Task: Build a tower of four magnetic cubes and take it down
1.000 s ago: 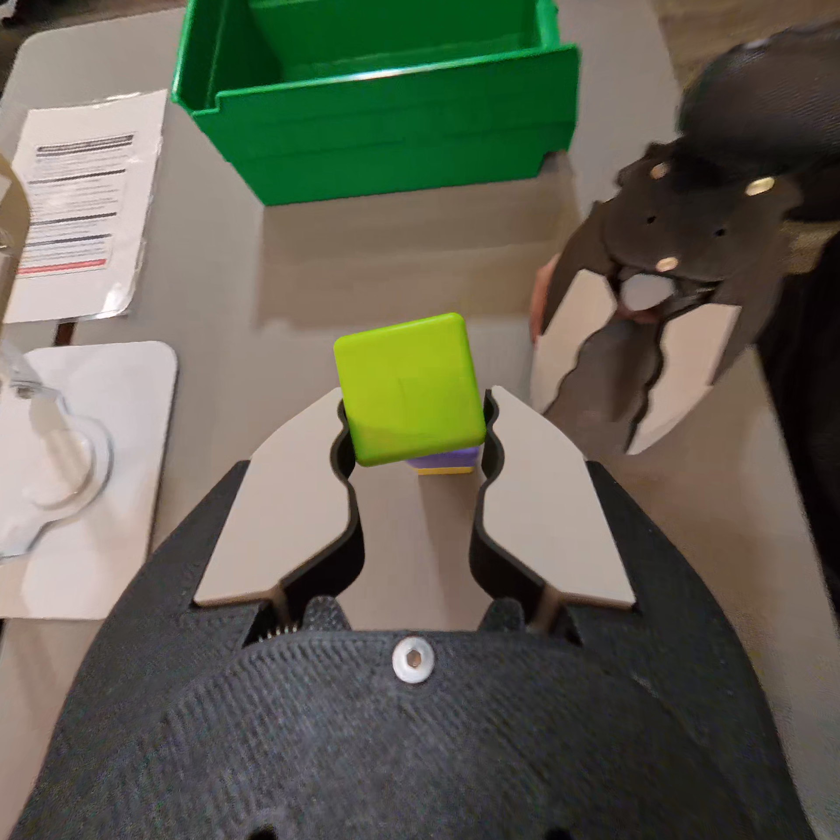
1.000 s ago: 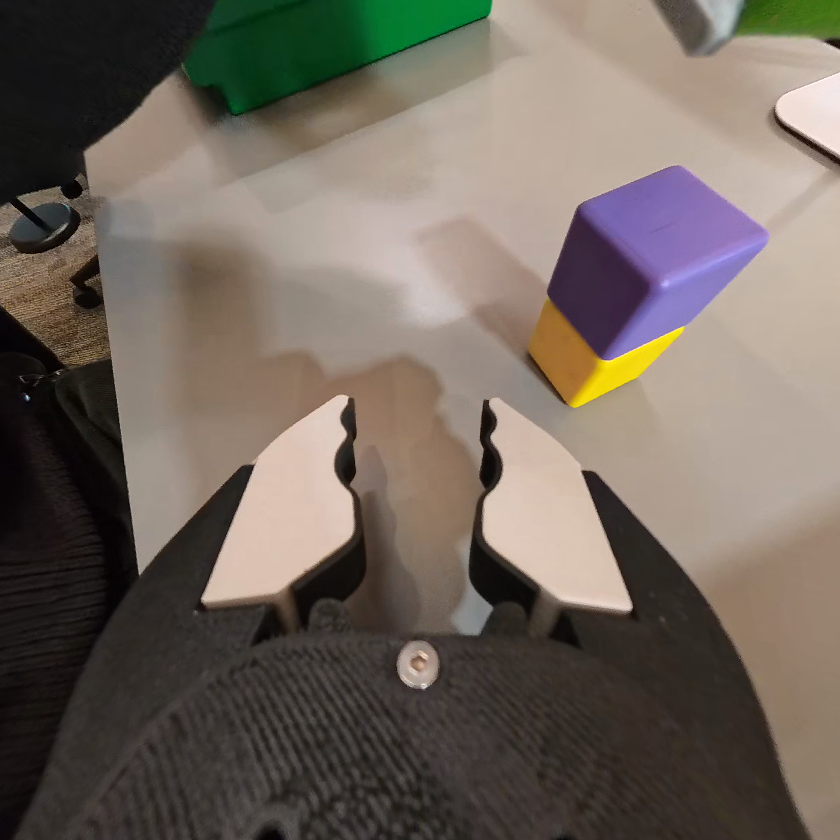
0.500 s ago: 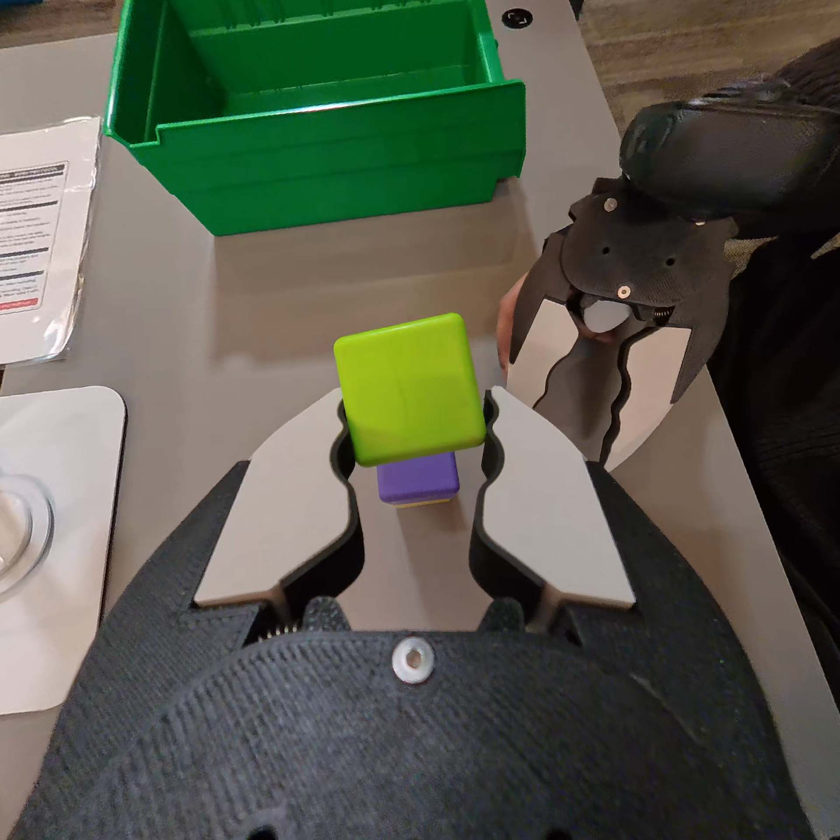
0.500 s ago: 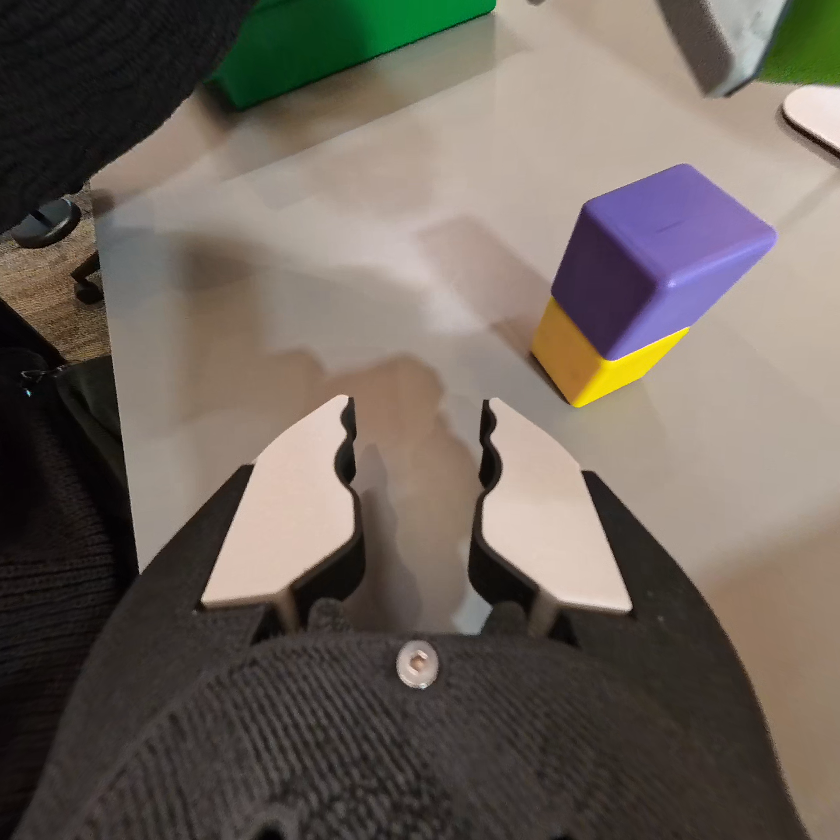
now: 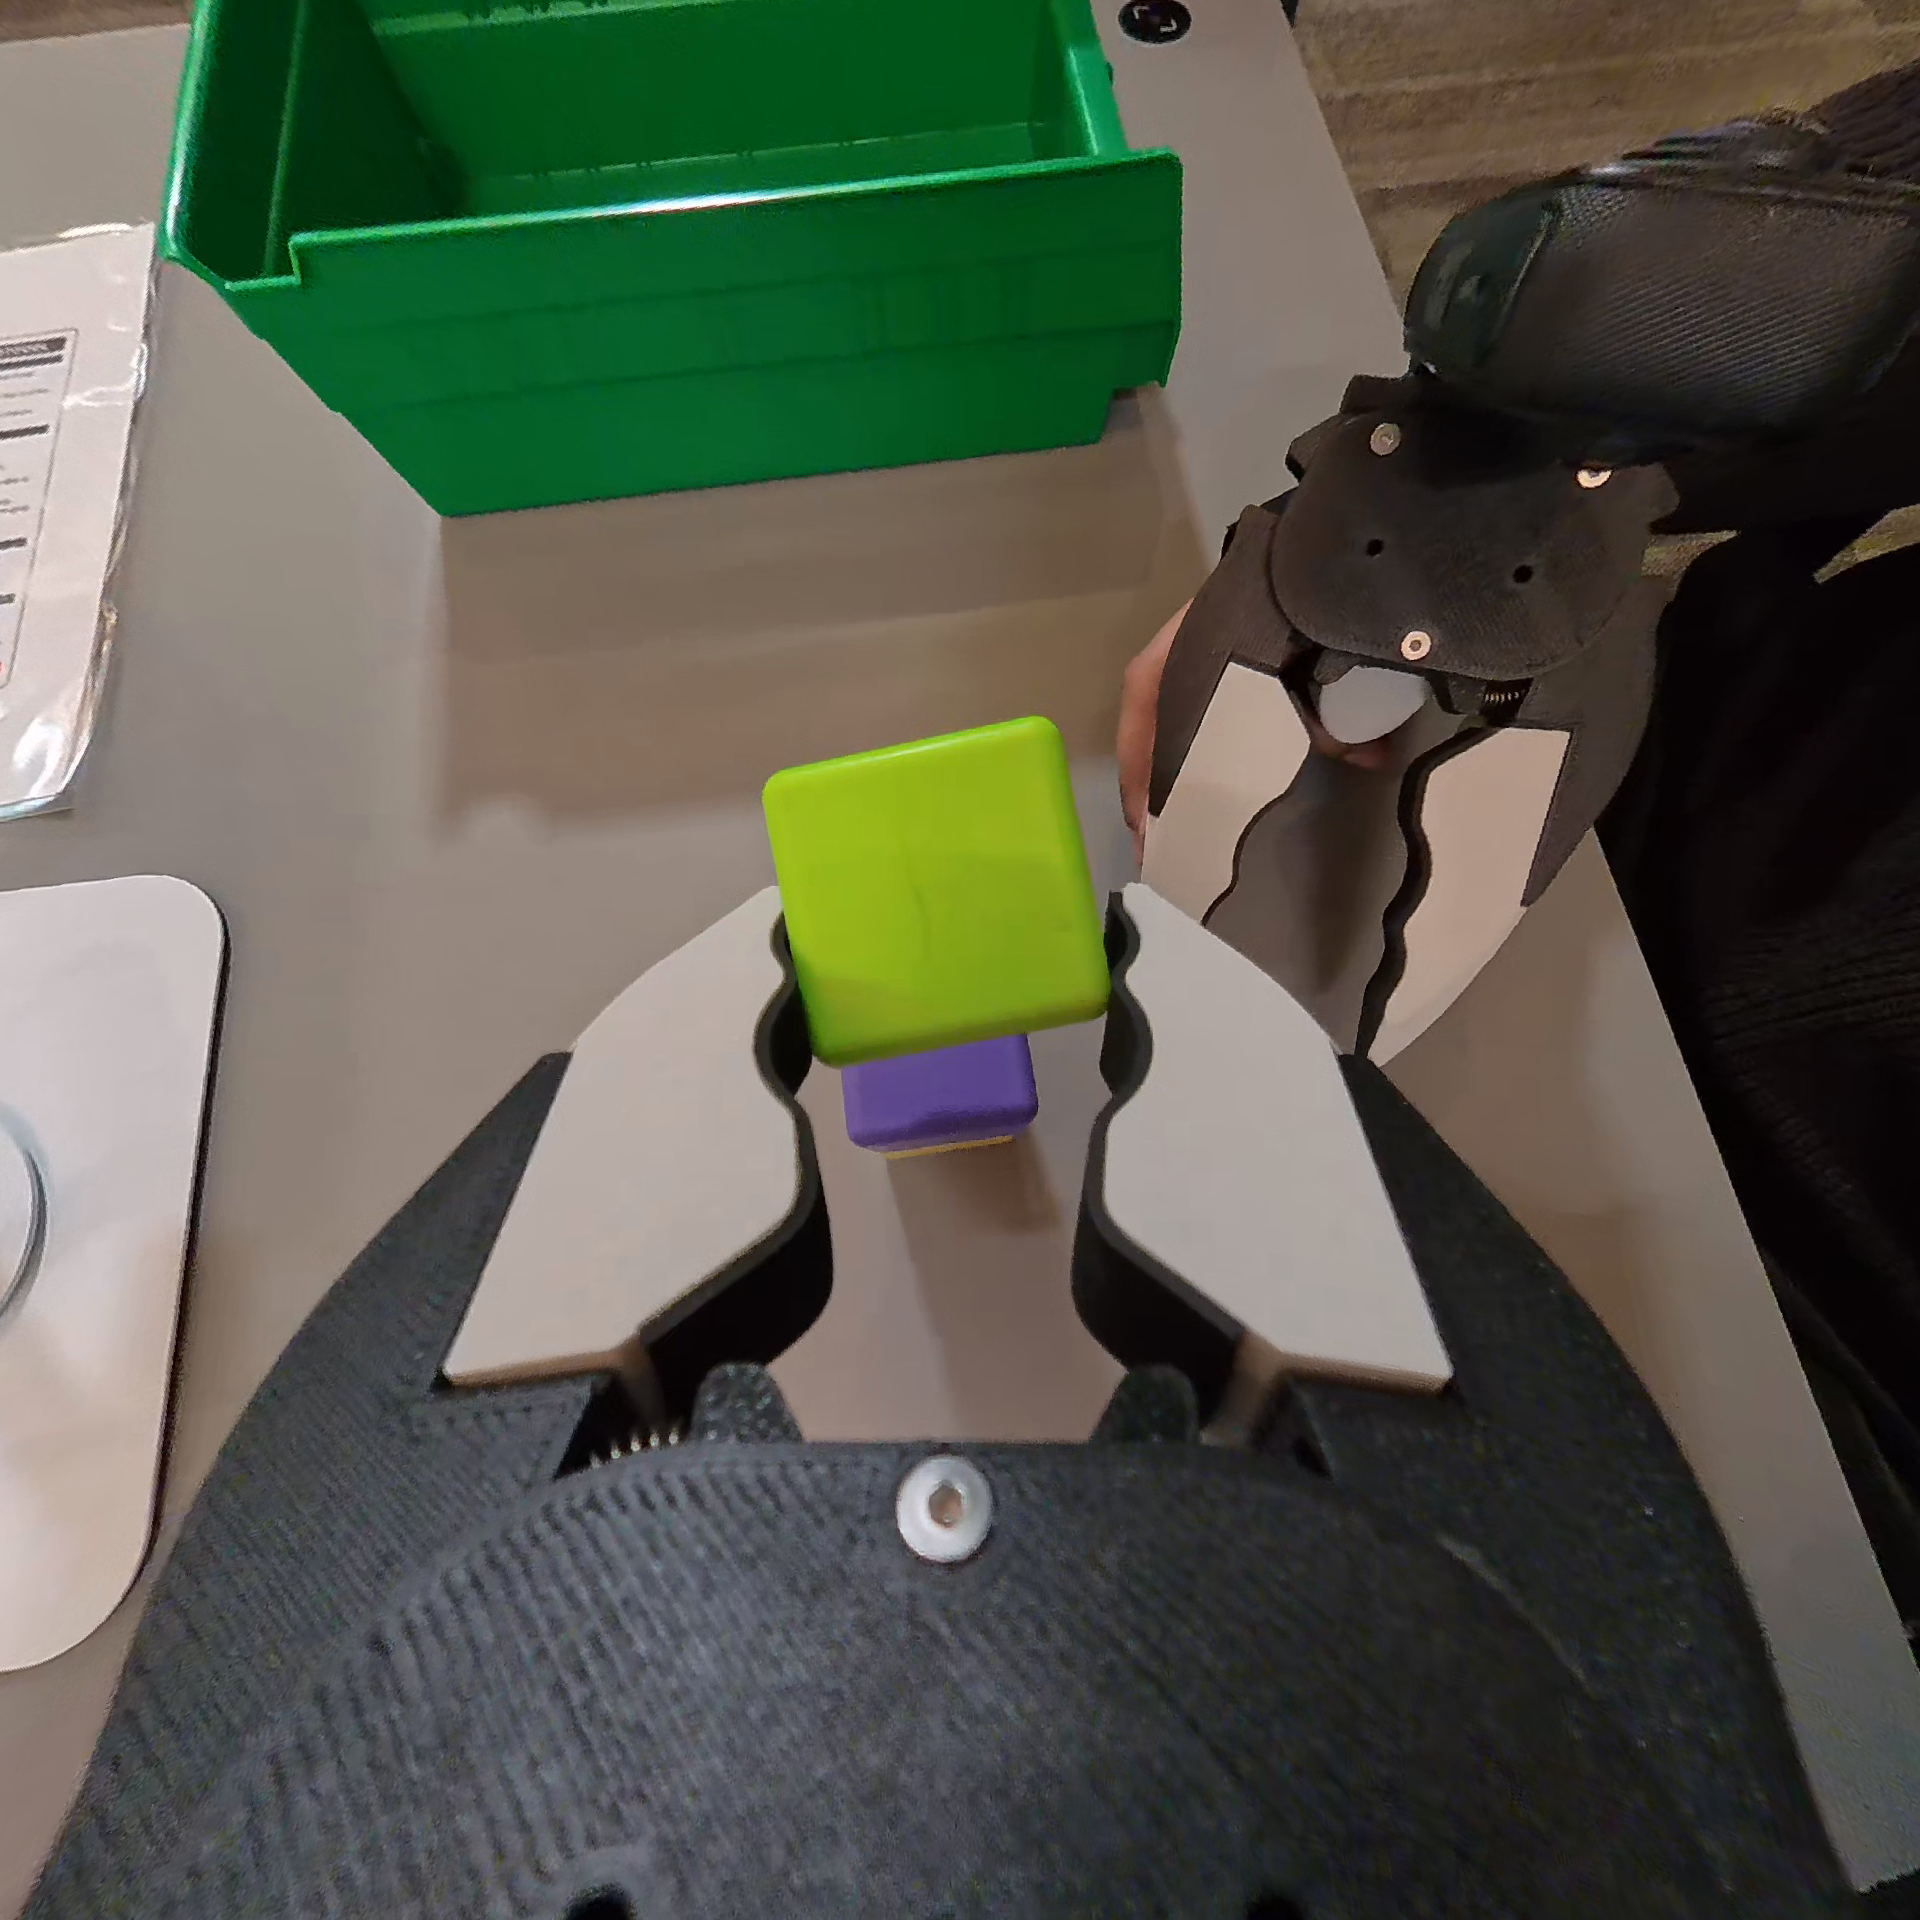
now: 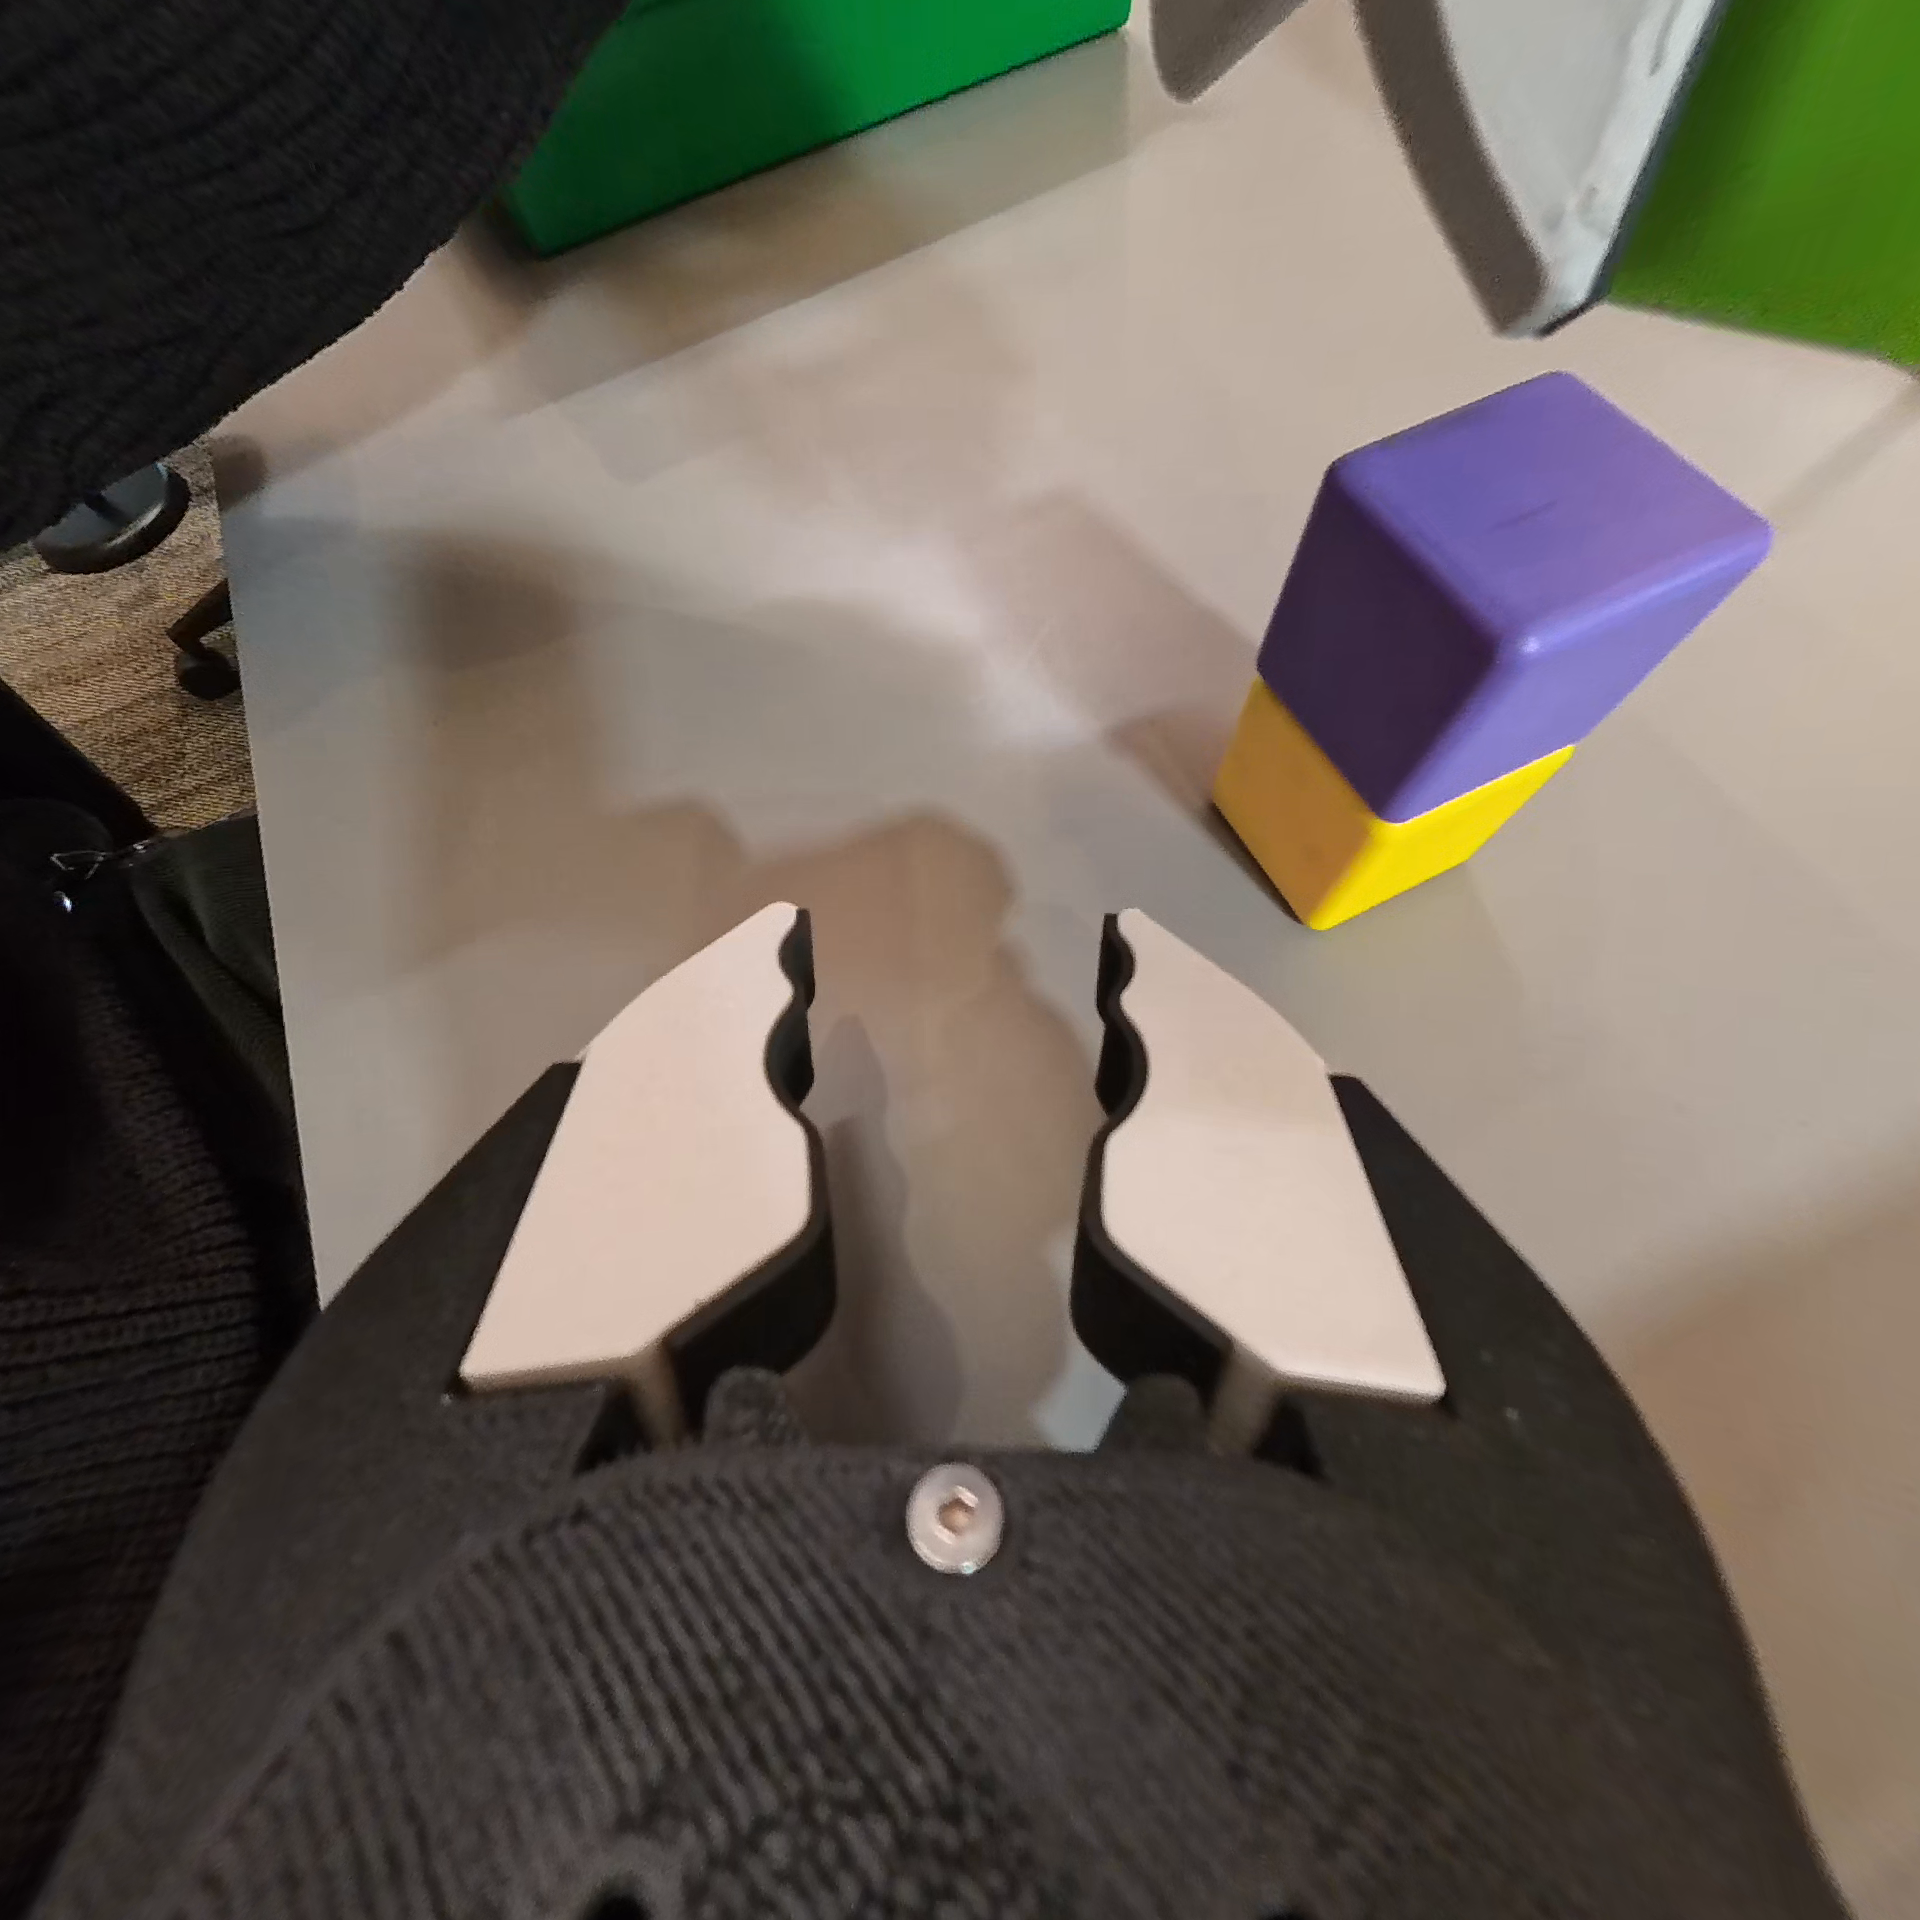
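Pinching a lime-green block (image 5: pixel 930 883) between its tips, the left gripper (image 5: pixel 945 935) hangs above a purple block (image 6: pixel 1496 582) stacked on a yellow block (image 6: pixel 1351 831) on the grey table (image 6: pixel 831 520). The right gripper (image 6: pixel 954 930), spread and empty, hovers near the table's right edge. A green bin (image 5: pixel 675 312) stands at the far side.

Lime block (image 5: pixel 930 883), purple block (image 6: pixel 1507 582), yellow block (image 6: pixel 1351 831), green bin (image 5: pixel 665 270).
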A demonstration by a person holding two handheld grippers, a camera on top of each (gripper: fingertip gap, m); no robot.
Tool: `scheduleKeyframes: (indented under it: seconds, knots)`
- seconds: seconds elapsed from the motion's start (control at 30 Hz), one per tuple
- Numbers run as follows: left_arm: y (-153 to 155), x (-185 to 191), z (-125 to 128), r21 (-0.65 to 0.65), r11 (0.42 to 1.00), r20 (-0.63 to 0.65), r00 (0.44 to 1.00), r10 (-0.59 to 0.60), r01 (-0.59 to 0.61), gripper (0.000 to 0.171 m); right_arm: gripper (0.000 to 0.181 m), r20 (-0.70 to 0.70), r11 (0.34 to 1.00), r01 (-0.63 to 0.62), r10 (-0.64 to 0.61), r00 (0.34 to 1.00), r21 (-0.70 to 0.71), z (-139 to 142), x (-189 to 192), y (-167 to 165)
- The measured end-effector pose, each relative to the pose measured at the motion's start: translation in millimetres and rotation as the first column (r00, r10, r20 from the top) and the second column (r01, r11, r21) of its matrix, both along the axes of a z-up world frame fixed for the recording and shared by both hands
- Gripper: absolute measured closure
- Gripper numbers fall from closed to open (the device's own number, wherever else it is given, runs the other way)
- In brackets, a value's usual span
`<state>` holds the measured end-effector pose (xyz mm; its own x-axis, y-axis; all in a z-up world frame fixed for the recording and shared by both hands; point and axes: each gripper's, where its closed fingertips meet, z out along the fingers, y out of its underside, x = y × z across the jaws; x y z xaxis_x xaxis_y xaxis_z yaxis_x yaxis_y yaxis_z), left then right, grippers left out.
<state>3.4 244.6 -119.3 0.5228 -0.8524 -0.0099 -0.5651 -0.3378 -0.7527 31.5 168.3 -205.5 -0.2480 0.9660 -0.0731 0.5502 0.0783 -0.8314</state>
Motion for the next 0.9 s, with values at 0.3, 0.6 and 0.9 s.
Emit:
scheduleKeyframes:
  seconds: [0.3,0.6,0.9]
  knots:
    - [-3,-6,-7,-0.025,0.999,0.000,0.999,-0.034,0.034,0.117,0.128,0.000,1.000,-0.003,0.003,1.000,0.002,0,0,-1]
    - [-6,-12,-15,-0.073,0.997,-0.101,0.994,-0.040,0.032,0.117,0.128,0.001,1.000,-0.007,0.007,1.000,0.009,0,0,-1]
    - [-3,-15,-28,-0.091,0.996,-0.117,0.992,-0.037,0.026,0.117,0.128,0.002,1.000,-0.007,0.007,1.000,0.009,-1,0,-1]
